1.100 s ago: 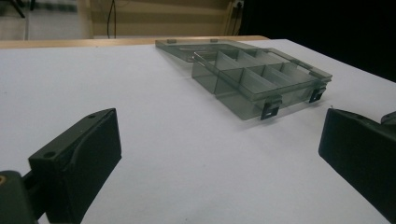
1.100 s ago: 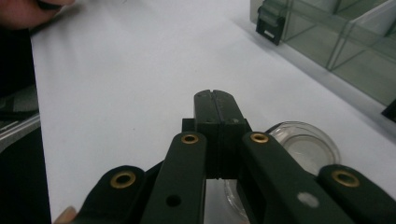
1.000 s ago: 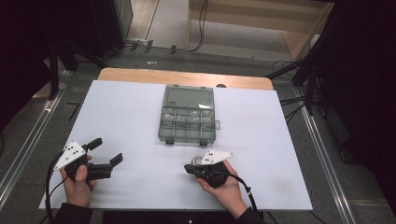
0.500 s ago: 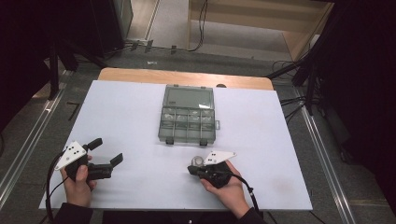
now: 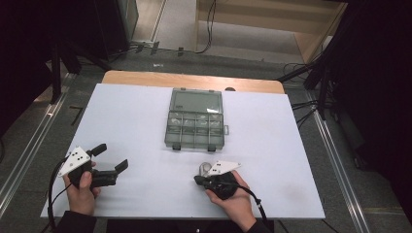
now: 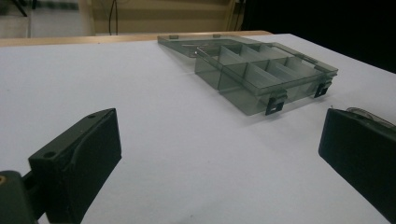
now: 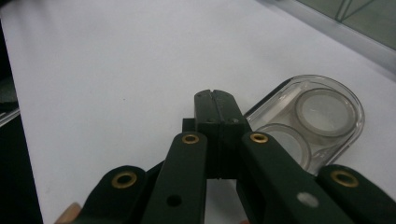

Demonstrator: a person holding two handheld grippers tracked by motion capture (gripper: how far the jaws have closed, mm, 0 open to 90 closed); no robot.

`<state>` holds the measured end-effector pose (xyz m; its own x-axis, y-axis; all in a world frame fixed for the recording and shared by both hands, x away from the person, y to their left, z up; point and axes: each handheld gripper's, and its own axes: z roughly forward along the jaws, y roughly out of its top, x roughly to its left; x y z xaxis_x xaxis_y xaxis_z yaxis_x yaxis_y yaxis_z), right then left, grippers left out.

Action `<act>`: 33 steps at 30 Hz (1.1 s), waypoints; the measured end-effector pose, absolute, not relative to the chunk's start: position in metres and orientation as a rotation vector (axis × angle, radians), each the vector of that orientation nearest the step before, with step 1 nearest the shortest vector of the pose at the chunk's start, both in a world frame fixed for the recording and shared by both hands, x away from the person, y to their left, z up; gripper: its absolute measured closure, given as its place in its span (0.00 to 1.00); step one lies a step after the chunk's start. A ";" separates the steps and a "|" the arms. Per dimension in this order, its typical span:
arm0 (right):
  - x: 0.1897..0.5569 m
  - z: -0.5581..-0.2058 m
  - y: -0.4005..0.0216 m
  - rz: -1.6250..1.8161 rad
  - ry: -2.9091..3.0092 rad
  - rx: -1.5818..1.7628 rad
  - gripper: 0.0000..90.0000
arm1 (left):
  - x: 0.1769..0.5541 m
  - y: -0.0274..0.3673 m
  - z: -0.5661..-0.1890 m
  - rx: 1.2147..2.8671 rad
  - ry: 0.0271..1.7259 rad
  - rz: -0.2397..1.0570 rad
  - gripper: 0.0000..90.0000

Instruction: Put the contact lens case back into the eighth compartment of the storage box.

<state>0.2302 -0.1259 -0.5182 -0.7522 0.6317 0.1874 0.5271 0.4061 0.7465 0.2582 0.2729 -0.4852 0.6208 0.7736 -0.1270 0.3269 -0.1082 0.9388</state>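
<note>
The right gripper (image 7: pixel 215 100) is clenched with nothing between its jaws, and the clear lens case (image 7: pixel 312 122) lies just beside its tips. The left gripper (image 5: pixel 111 158) stands released, the compartment box (image 6: pixel 261 70) well ahead of it.

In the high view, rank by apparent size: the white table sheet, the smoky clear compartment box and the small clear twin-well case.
1. White table sheet
2. Smoky clear compartment box, lid open
3. Small clear twin-well case, partly hidden by the right gripper

Bench layout: box behind, small case in front

The open grey transparent plastic compartment box (image 5: pixel 196 121) lies mid-bench (image 5: pixel 131 111), its lid towards the far edge. Nearer the person, right of centre, the small clear plastic two-well case (image 7: pixel 317 121) lies just beside the right gripper (image 5: pixel 200 179); the left gripper (image 5: pixel 111 157) sits well apart, front left.
</note>
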 end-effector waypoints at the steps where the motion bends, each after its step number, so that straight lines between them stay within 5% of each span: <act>1: 0.230 -0.518 -0.126 1.272 2.528 1.053 0.99 | 0.258 0.273 -0.485 1.697 0.911 0.485 0.00; 18: 0.232 -0.517 -0.157 1.319 2.496 1.097 0.98 | 0.258 0.273 -0.485 1.691 0.908 0.486 0.00; 33: 0.241 -0.504 -0.162 1.258 2.305 1.163 0.12 | 0.258 0.272 -0.485 1.696 0.907 0.485 0.00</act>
<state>0.2410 -0.1616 -0.5043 -0.6417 0.7550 0.1349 0.5220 0.3011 0.7980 0.2584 0.2721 -0.4850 0.6237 0.7715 -0.1260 0.3240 -0.1084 0.9398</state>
